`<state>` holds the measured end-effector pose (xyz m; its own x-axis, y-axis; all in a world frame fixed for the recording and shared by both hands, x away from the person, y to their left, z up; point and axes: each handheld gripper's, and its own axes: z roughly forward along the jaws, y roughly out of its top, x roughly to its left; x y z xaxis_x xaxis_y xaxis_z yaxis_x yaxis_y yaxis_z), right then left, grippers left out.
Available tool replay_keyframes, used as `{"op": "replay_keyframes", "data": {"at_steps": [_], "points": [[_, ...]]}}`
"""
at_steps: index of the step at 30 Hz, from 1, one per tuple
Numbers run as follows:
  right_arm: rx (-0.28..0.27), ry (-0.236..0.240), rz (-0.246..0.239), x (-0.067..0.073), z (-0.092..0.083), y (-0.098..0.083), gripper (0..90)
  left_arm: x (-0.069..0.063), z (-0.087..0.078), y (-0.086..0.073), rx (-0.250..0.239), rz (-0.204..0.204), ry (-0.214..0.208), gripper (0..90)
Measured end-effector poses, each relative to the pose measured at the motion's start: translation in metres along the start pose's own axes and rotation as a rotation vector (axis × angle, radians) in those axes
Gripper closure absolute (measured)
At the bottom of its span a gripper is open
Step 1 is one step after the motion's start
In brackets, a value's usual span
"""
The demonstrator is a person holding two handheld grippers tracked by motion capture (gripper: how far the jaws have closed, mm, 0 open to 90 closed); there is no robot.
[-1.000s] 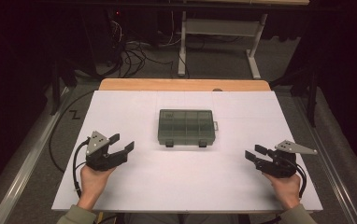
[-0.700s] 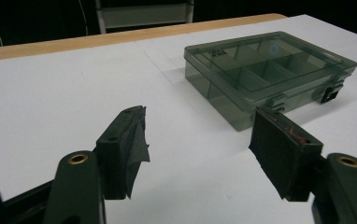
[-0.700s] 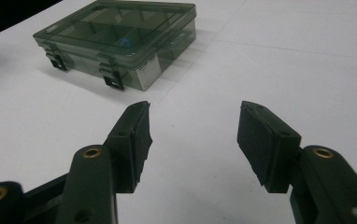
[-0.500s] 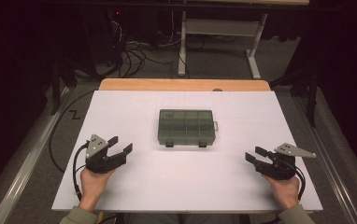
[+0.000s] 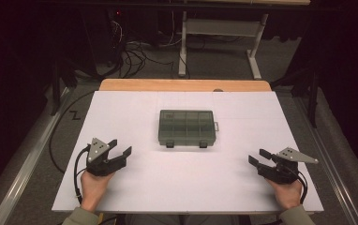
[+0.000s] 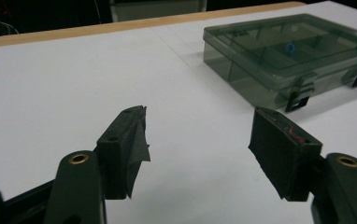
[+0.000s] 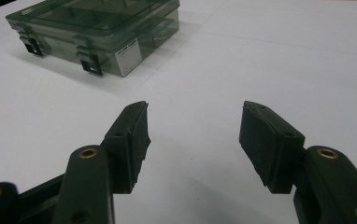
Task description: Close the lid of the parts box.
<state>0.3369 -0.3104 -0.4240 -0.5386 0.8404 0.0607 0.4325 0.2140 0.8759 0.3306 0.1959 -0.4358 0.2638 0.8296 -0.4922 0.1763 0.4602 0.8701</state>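
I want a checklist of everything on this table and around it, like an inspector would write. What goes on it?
Surface: white table top with a wooden strip along the far edge; flat, no spills seen.
Job's things: one smoky clear compartment box at the middle, lid down, two latches on the near side; a small blue ring shows inside in the left gripper view.
Clutter: nothing seen.
Grippers: left gripper and right gripper both open, holding nothing, apart from the box.
Cables: a black cable loops by the left hand; loose cords lie on the floor beyond the table.
Surroundings: dark room, grey floor, a metal table frame behind.
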Motion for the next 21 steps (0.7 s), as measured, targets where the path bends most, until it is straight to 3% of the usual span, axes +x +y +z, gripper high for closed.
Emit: {"op": "replay_keyframes", "data": {"at_steps": [21], "points": [[0.008, -0.012, 0.020, -0.0022, 0.0013, -0.0049, 43.4, 0.0058, -0.0021, -0.0032, 0.012, -0.013, 0.011, 36.1]]}}
